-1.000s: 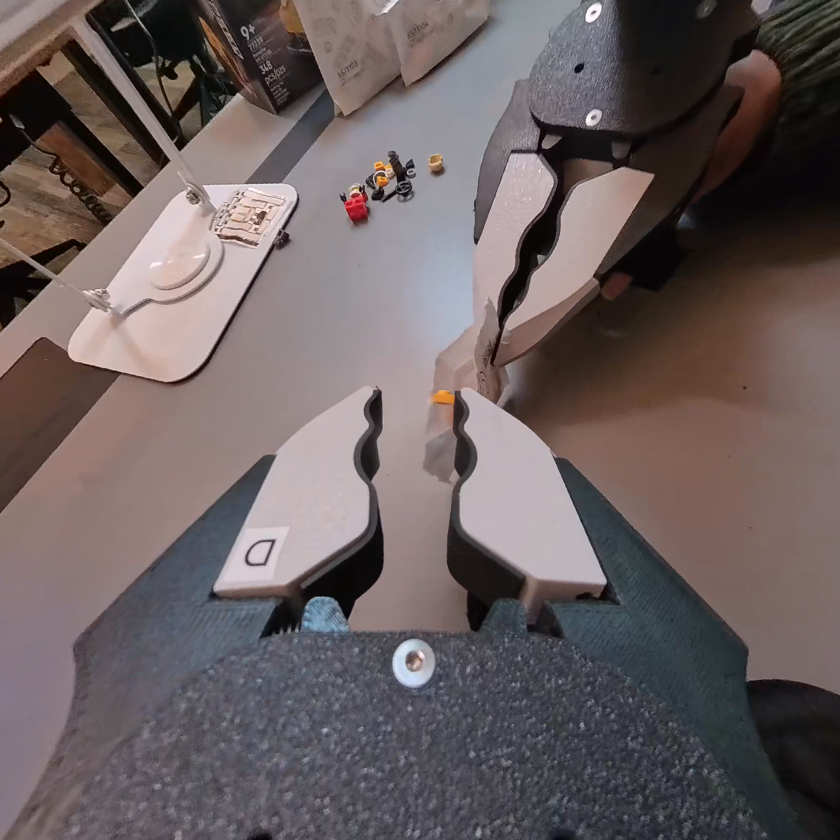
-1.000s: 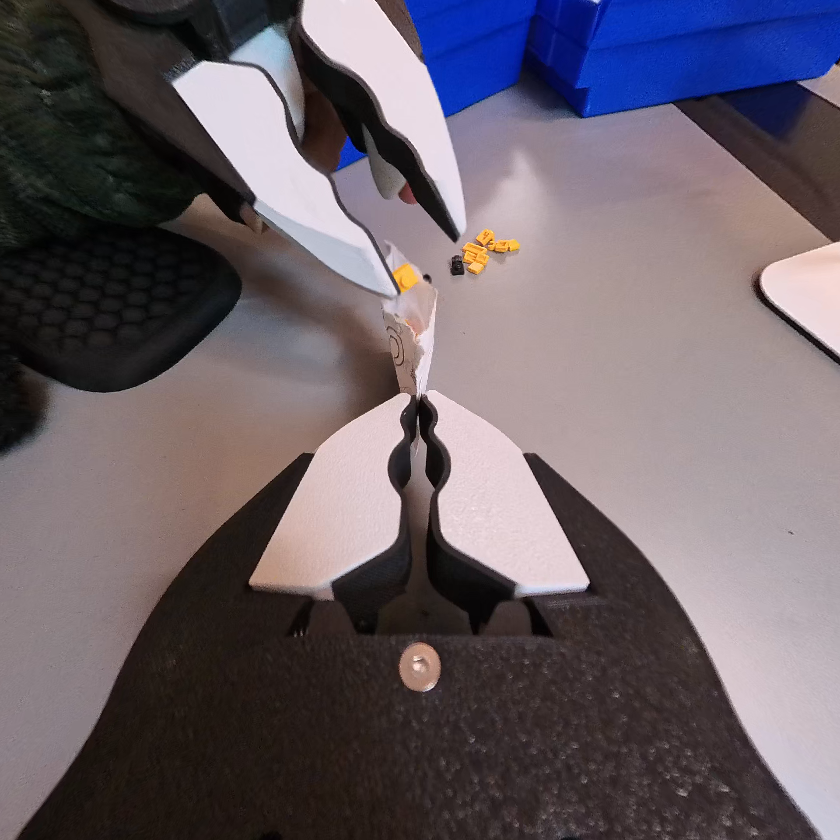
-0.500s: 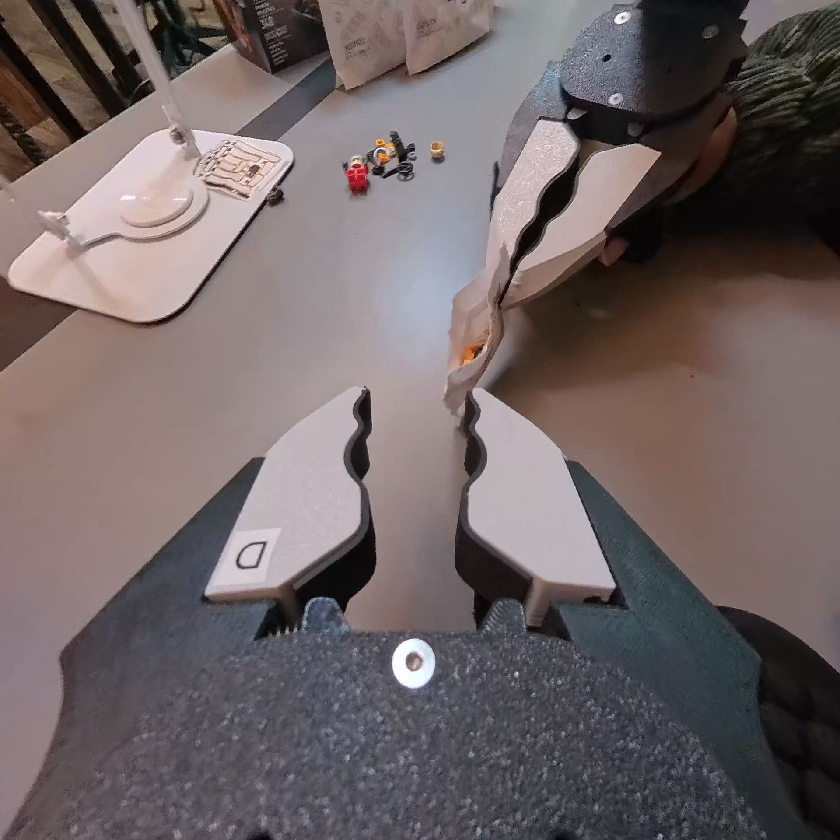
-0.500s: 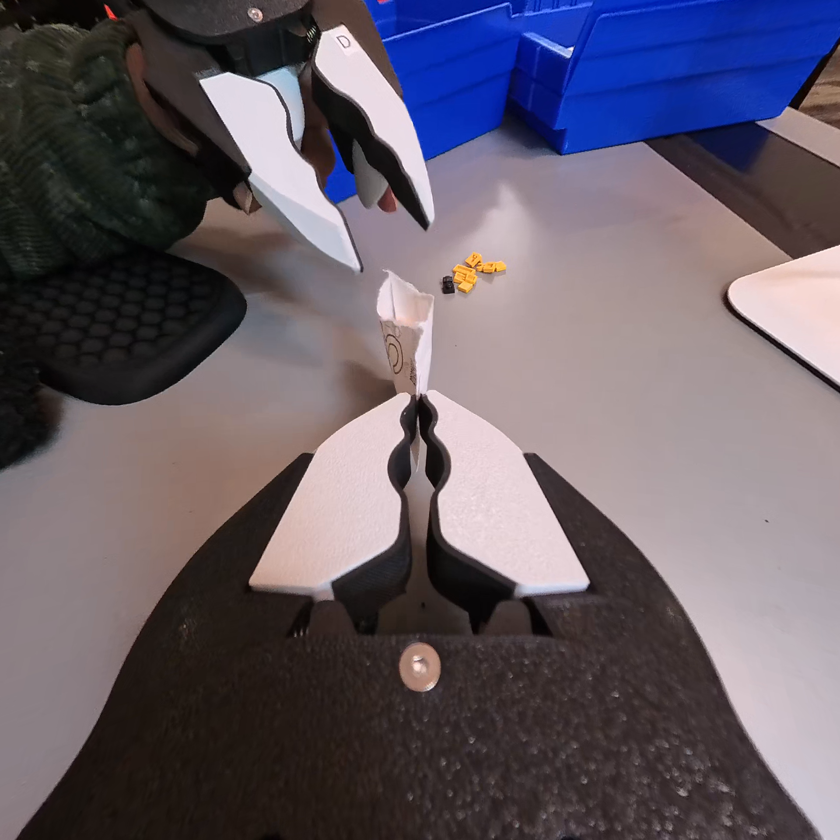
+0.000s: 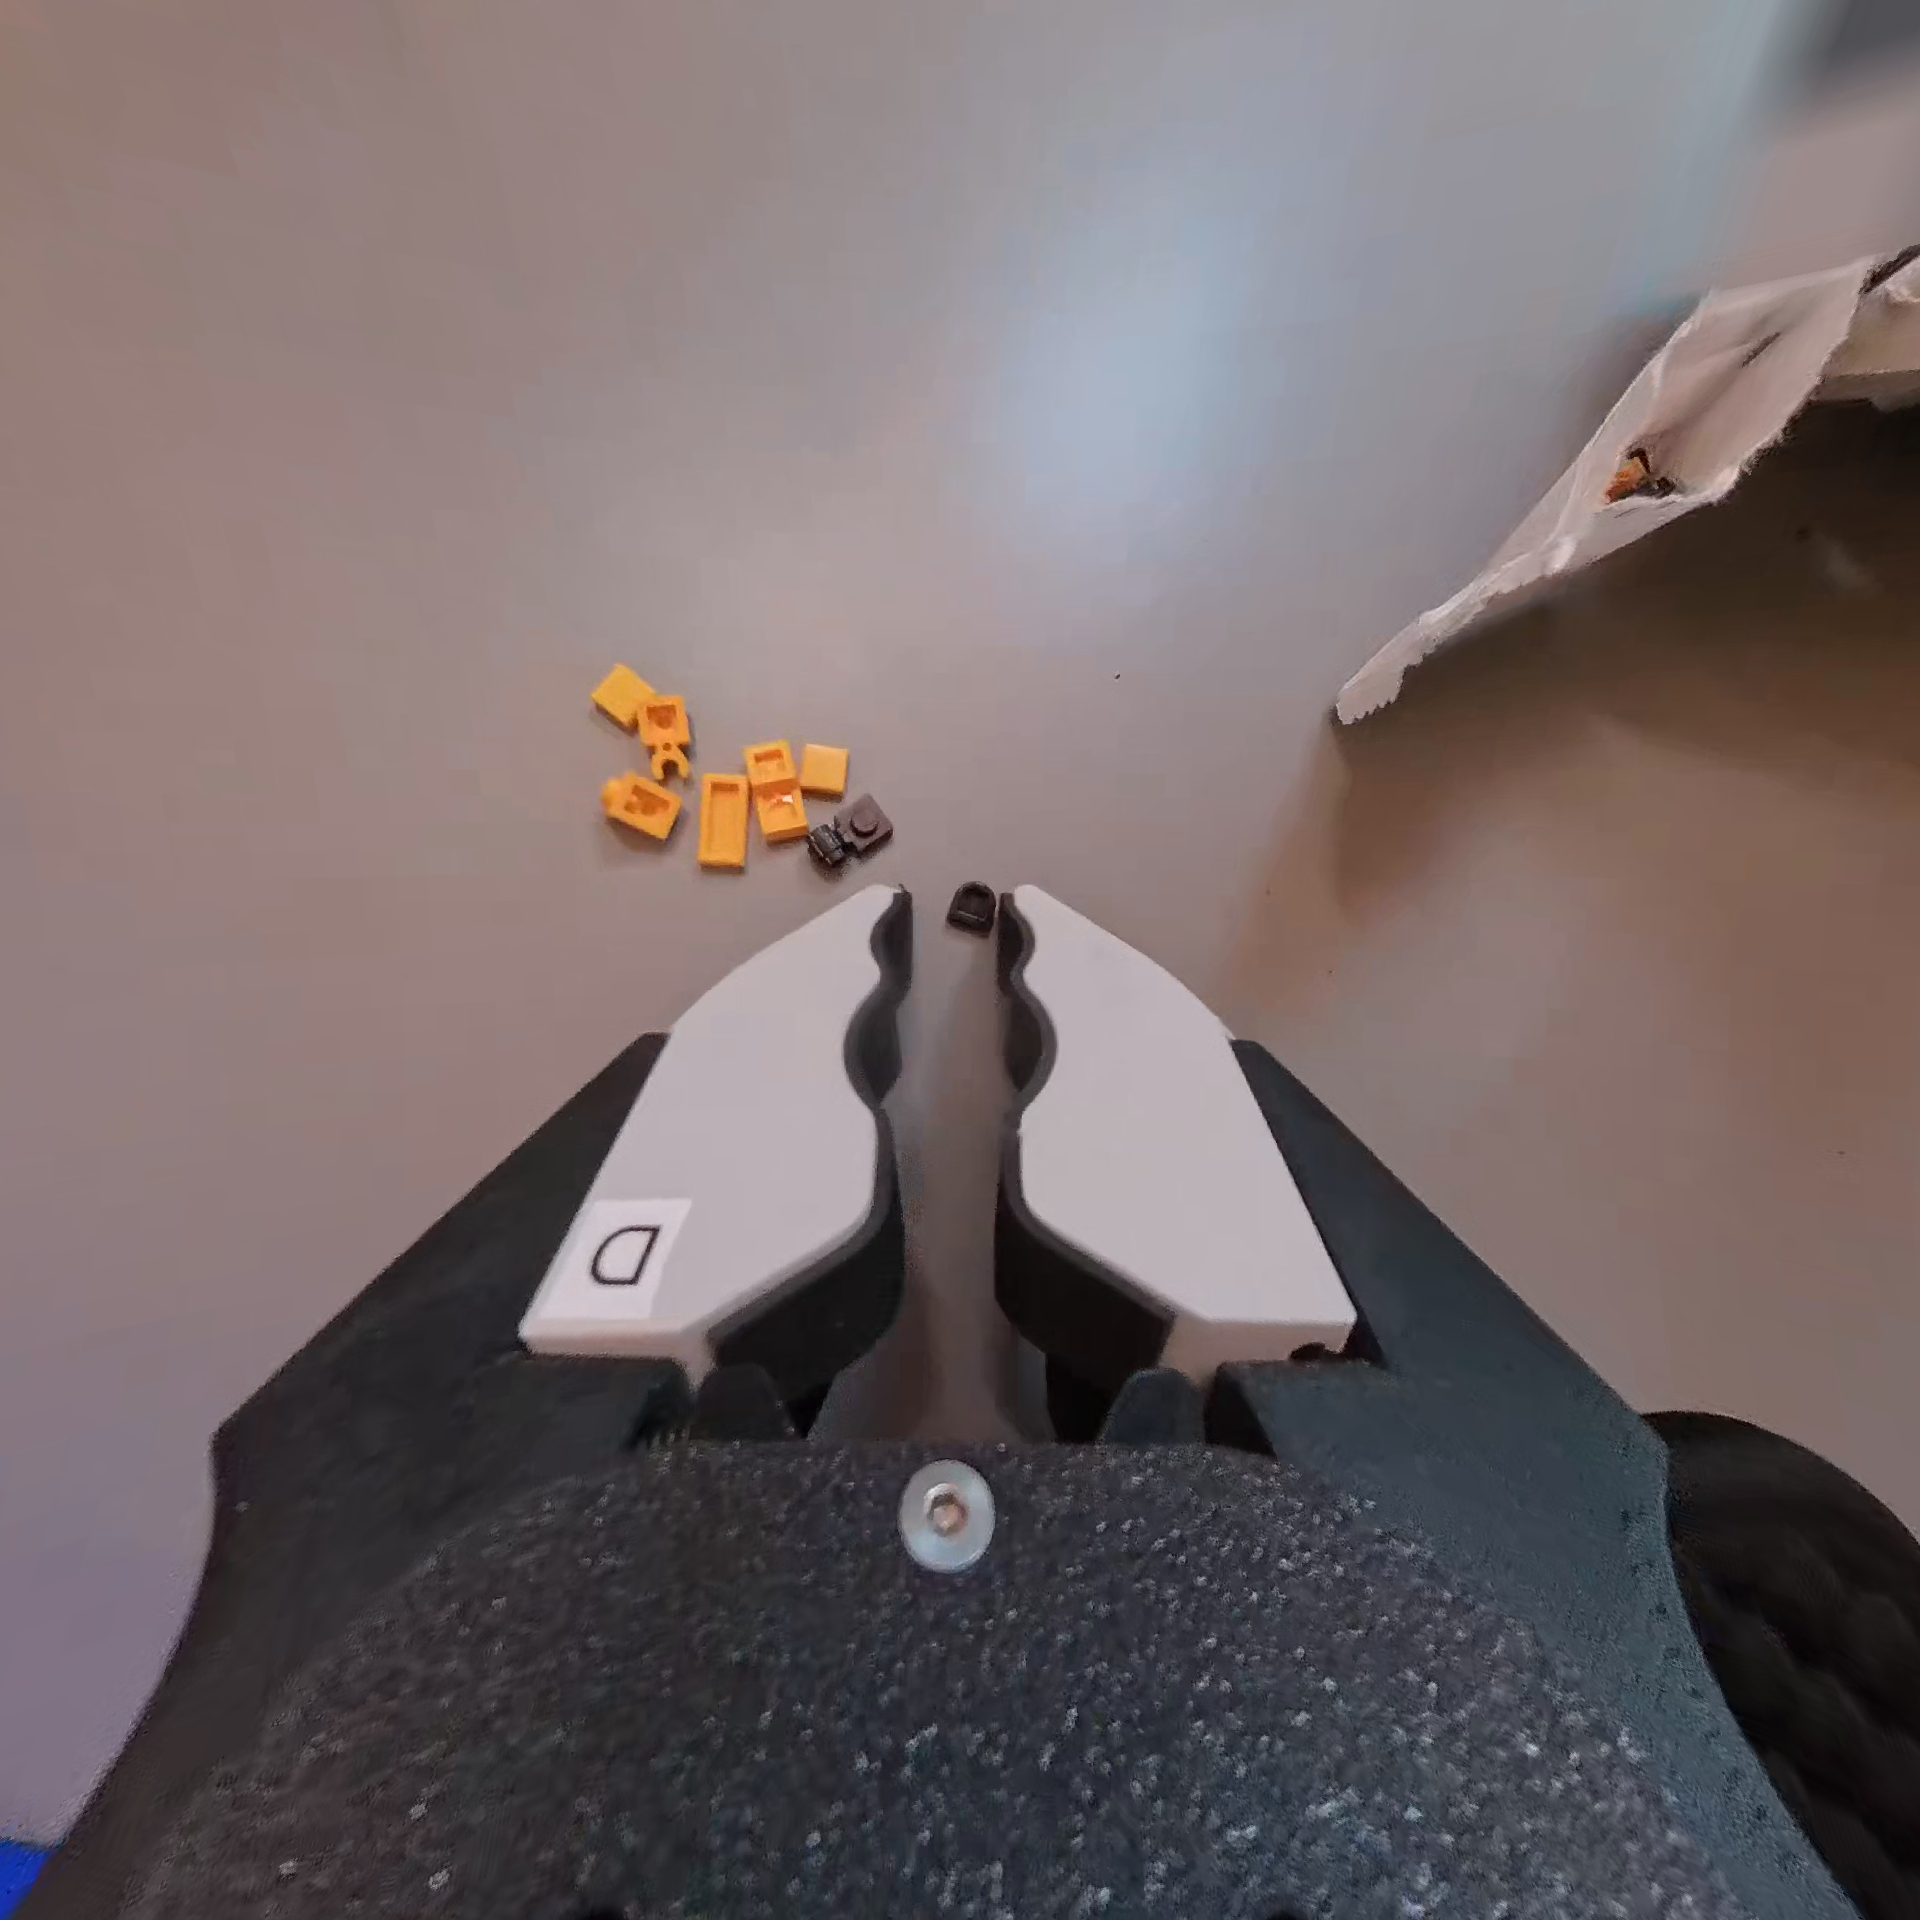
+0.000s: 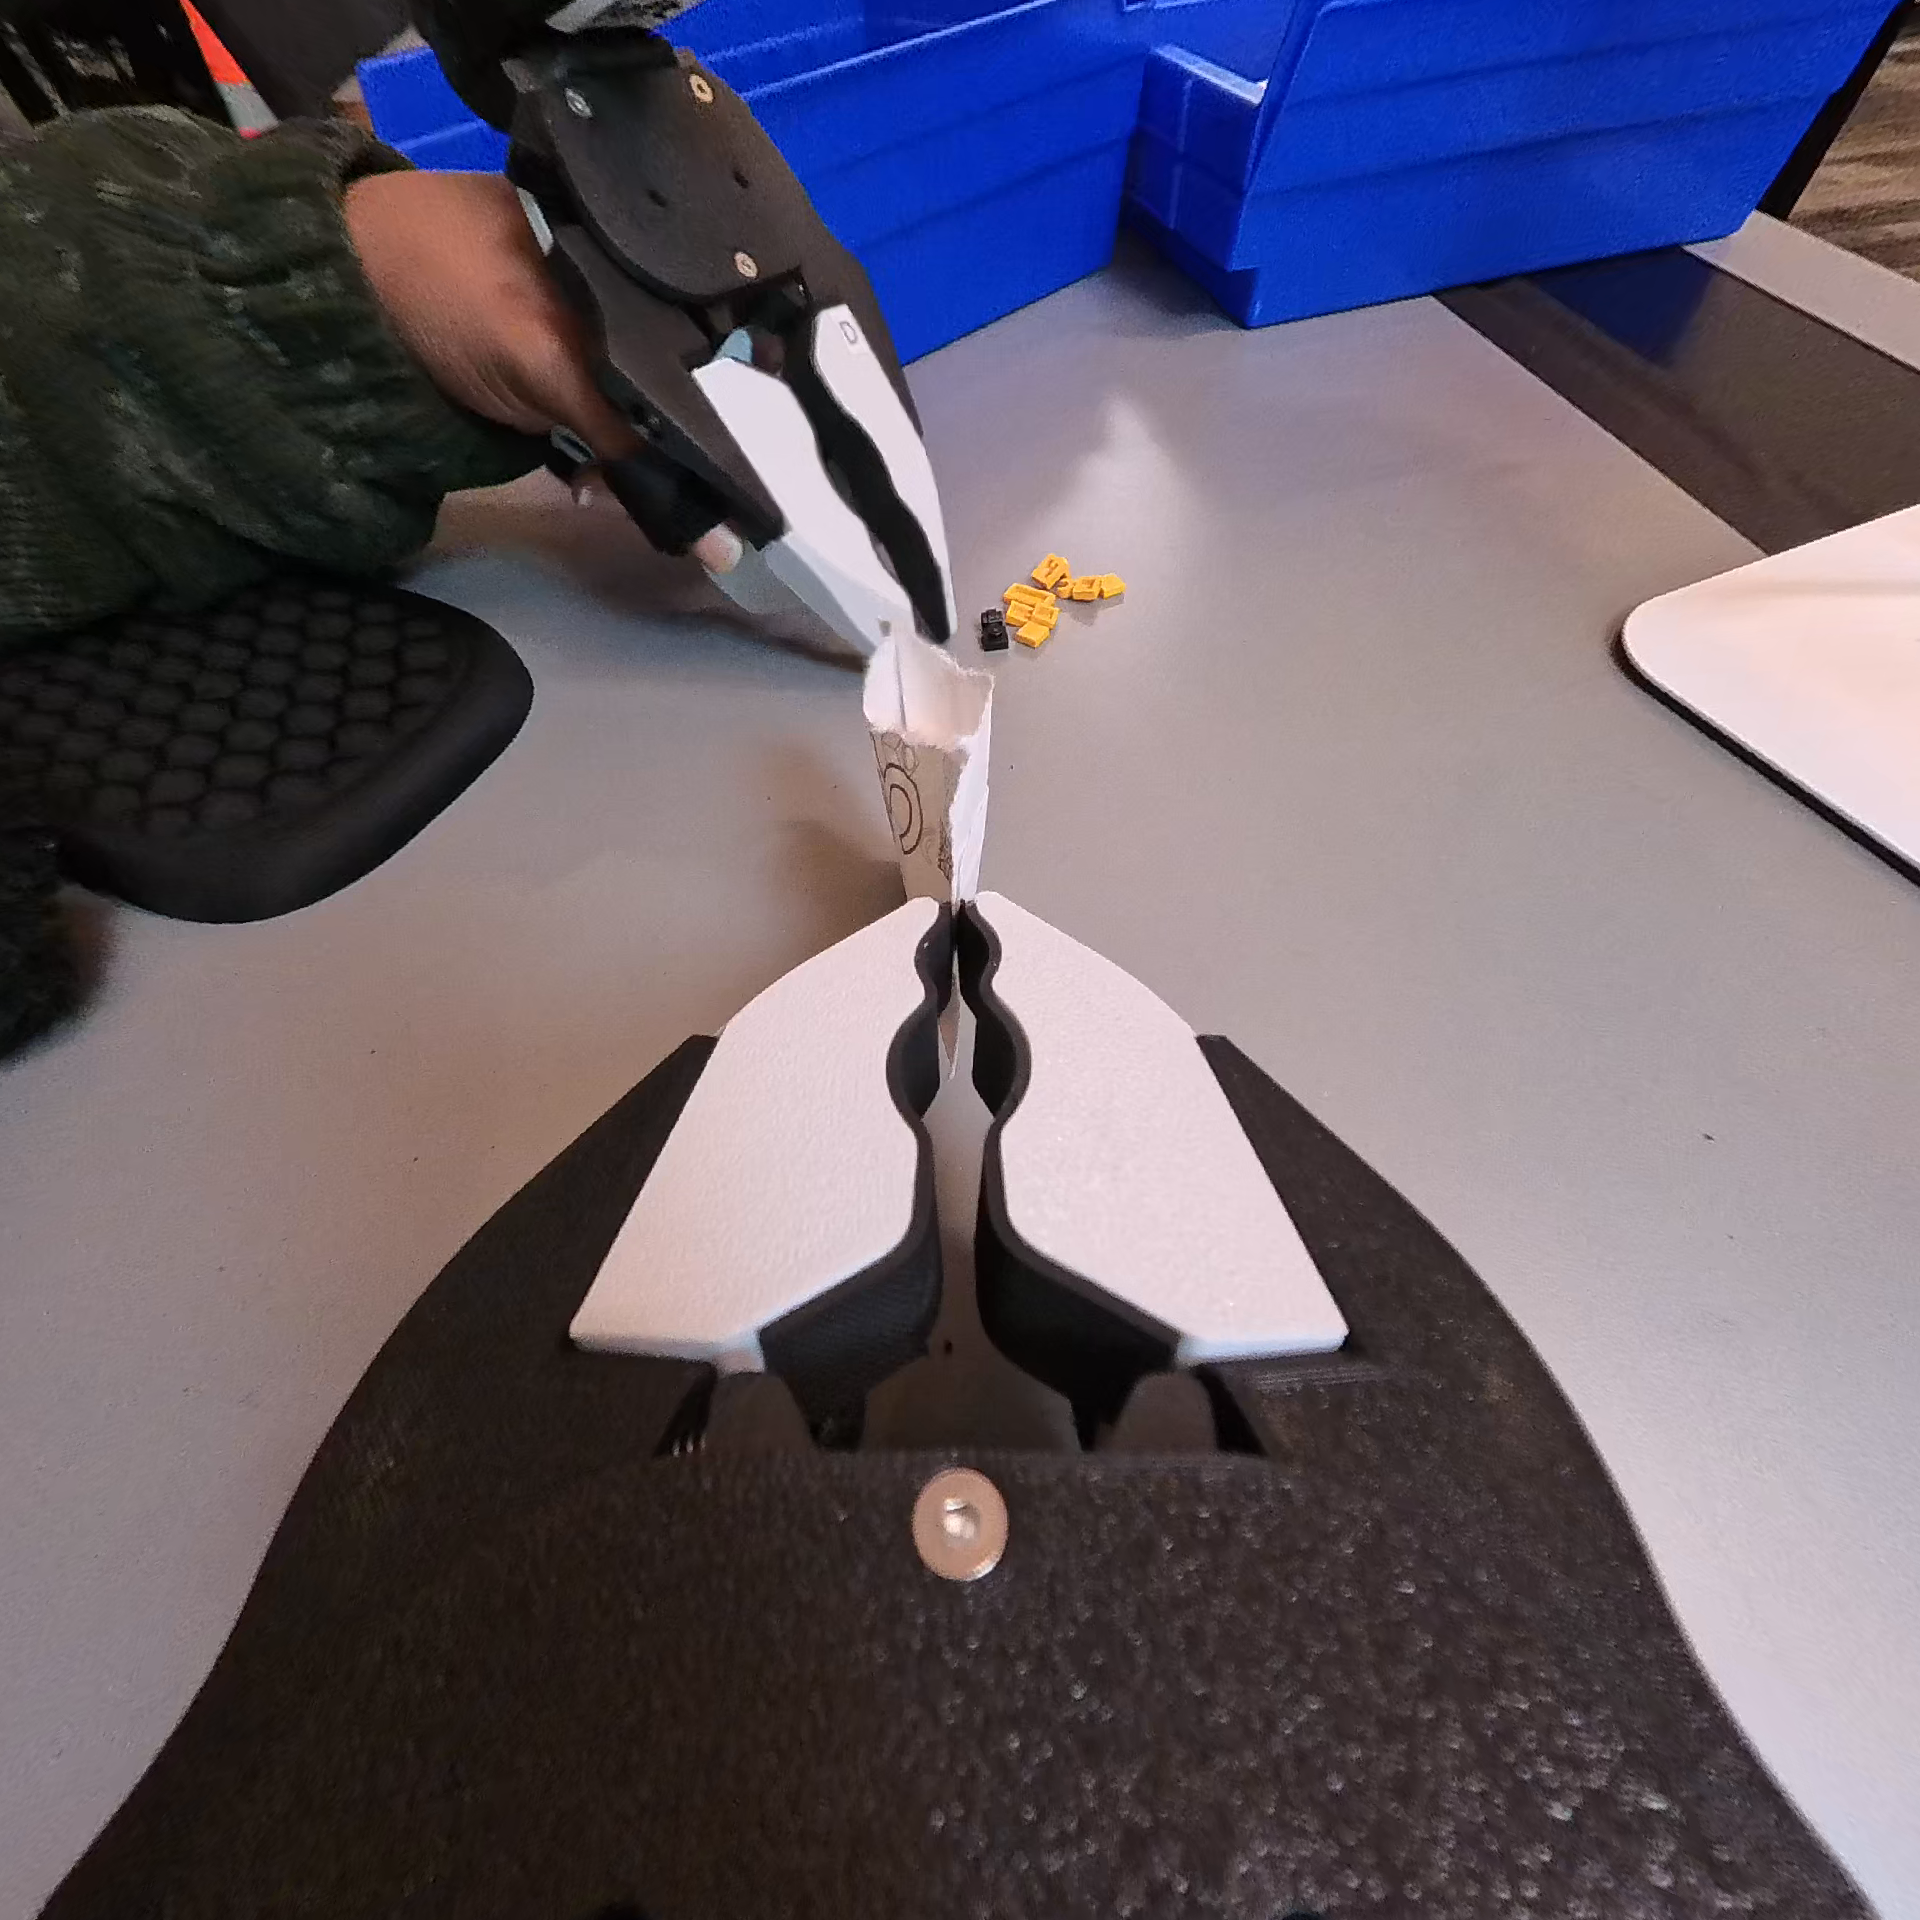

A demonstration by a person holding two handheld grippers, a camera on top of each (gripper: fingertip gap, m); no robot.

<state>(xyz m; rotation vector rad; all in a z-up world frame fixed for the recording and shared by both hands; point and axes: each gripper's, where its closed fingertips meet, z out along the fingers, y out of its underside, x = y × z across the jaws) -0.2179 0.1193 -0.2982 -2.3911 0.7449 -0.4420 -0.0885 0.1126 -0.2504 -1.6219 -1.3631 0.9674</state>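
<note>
Right hand-held gripper (image 6: 956,914) pinches a torn paper bag (image 6: 930,769) (long axis pointing away, mouth forward); left hand-held gripper (image 5: 954,902) spread.

Blue bins (image 6: 1455,156) stand at the far edge of the grey table (image 6: 1351,935). A white board (image 6: 1808,665) lies on the table's right side. A black mesh pad (image 6: 208,748) lies on its left.

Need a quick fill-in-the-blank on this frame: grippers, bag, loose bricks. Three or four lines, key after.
1. The right gripper is shut on a torn white paper ____.
2. The left gripper is ____, a small black piece lying between its fingertips.
3. Most loose bricks on the table are ____ in colour.
4. The bins behind are ____.

Missing: bag; open; yellow; blue
</note>
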